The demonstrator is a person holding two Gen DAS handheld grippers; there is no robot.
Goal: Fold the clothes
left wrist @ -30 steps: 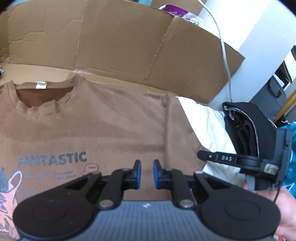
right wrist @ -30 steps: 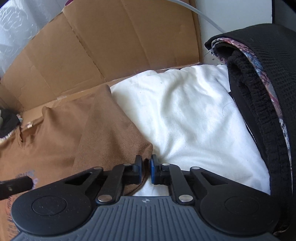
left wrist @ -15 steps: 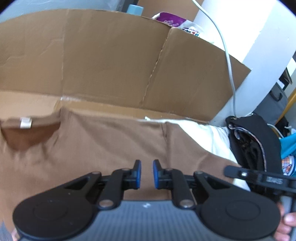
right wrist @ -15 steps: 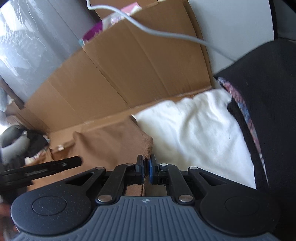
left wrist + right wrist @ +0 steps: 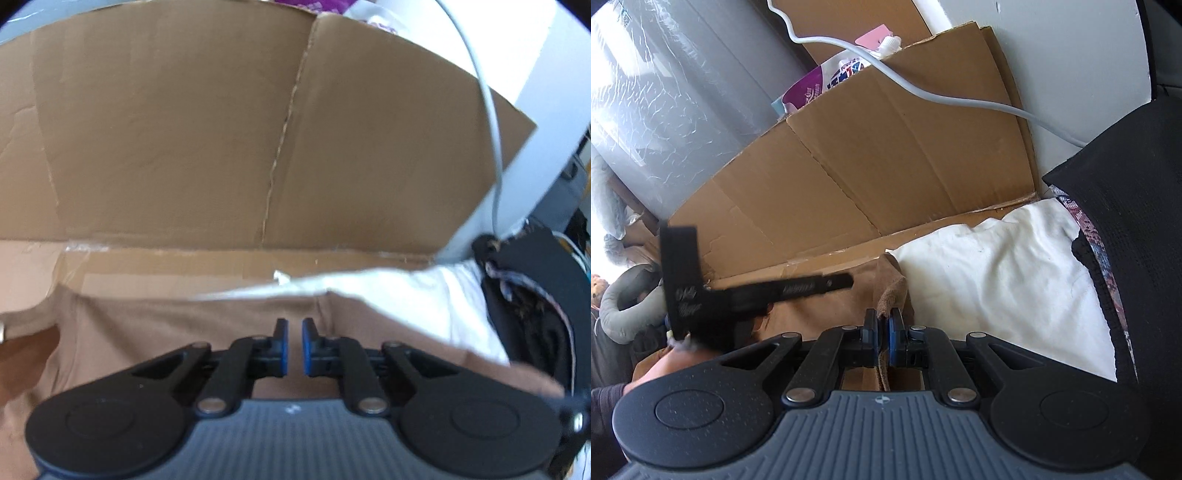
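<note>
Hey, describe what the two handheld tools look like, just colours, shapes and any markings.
Both match: the left tool and right tool each have a grey ribbed body, two round black discs, black linkage arms with silver rivets, and blue-padded fingers. The right wrist view shows pale lettering on the left tool's black side bar, unreadable.

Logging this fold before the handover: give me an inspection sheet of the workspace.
Surface: flattened cardboard.
Job's things: brown T-shirt spread out; its sleeve edge raised.
Clutter: white cloth, black garment, purple pouch.
Grippers: right gripper shut on the shirt edge; left gripper open, empty.
Cables: grey cable over the cardboard wall.
Surroundings: white wall, plastic sheeting.
</note>
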